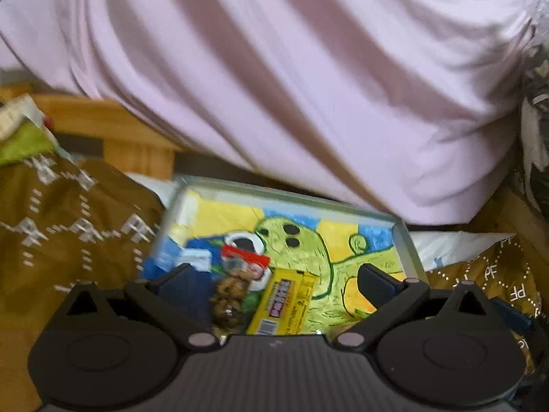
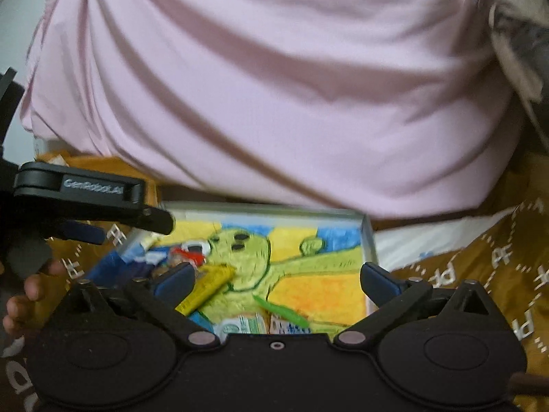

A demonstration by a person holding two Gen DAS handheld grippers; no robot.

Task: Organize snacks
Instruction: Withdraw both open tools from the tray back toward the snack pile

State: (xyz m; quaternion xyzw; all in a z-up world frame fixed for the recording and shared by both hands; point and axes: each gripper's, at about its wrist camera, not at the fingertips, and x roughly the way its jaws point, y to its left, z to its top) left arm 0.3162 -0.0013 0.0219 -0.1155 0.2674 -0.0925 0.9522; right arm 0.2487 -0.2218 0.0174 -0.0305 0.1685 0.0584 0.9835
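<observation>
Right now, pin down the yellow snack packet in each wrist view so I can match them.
Left wrist: yellow snack packet lies low centre in the tray, barcode end nearest the camera.
Right wrist: yellow snack packet lies lower left of centre, by the right gripper's left finger.
Shared landmark: green cartoon figure on the tray floor.

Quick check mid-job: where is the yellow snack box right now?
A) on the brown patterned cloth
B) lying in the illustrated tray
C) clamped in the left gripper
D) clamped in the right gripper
B: the yellow snack box lies in the illustrated tray, and both grippers stand open, holding nothing.
</observation>
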